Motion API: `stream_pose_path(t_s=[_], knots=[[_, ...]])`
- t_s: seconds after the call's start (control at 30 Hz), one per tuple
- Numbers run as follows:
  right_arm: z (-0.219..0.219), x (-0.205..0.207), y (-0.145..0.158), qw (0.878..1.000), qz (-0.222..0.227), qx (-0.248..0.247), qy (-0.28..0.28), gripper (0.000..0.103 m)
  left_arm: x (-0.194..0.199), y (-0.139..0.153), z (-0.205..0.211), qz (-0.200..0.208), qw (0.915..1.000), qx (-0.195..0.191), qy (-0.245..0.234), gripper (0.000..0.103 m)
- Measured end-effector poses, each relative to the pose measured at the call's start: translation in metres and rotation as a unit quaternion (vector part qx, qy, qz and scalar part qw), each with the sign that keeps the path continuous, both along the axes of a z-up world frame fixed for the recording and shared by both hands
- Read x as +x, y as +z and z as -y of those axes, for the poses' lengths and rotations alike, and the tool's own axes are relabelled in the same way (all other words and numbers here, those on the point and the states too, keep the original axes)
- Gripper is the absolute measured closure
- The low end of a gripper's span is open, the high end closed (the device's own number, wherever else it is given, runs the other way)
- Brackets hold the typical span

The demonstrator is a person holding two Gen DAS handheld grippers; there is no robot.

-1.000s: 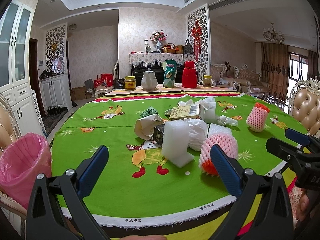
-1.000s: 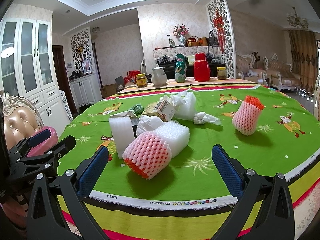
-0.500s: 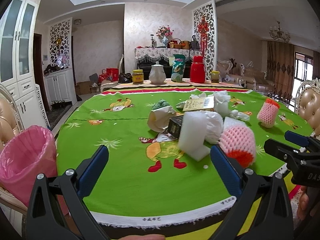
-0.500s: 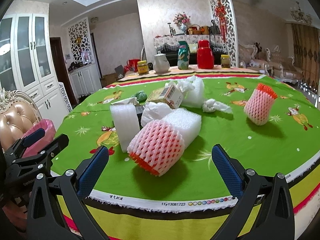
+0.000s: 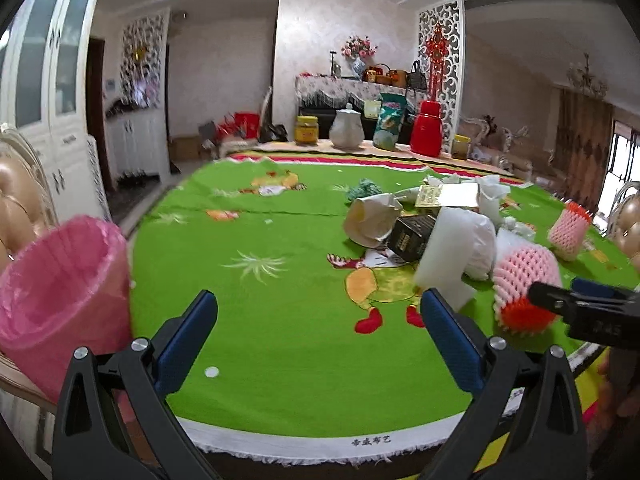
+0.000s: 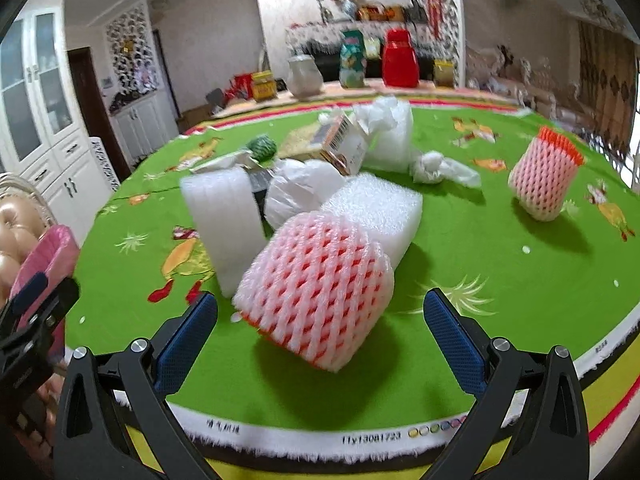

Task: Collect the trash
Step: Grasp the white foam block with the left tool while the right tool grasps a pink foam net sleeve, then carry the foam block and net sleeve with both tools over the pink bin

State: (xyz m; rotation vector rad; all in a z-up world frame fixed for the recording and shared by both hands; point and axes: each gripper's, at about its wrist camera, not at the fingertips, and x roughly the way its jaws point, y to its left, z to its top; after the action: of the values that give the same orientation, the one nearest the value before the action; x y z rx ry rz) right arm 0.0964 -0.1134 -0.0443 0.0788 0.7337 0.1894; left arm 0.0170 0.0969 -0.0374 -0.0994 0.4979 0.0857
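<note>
pink foam net (image 6: pixel 316 292) between right gripper (image 6: pixel 320 338) fingers

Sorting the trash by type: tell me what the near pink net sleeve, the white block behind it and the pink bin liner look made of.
Pink net sleeve: soft foam mesh, matte, with open diamond cells and an orange rim; likely fruit-wrap foam.
White block: foamed plastic, with a grainy, pebbly, dull surface.
Pink bin liner: thin plastic film, translucent, crinkled and slightly glossy, folded over the bin's rim.
</note>
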Motion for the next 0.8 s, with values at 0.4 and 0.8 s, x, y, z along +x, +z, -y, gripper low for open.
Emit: stream_pose_path(t_s=[0.4, 0.8], knots=[[0.041, -0.012, -0.006, 0.998, 0.006, 0.055, 0.004, 0.071, 0.069, -0.003, 0.05, -0.072, 0.9941, -0.007, -0.081, 0.005], [0.084, -0.041, 0.0, 0.997, 0.039, 0.064, -0.007, 0.08, 0.143, -0.024, 0.113, -0.13, 0.982, 0.037, -0.132, 0.051]])
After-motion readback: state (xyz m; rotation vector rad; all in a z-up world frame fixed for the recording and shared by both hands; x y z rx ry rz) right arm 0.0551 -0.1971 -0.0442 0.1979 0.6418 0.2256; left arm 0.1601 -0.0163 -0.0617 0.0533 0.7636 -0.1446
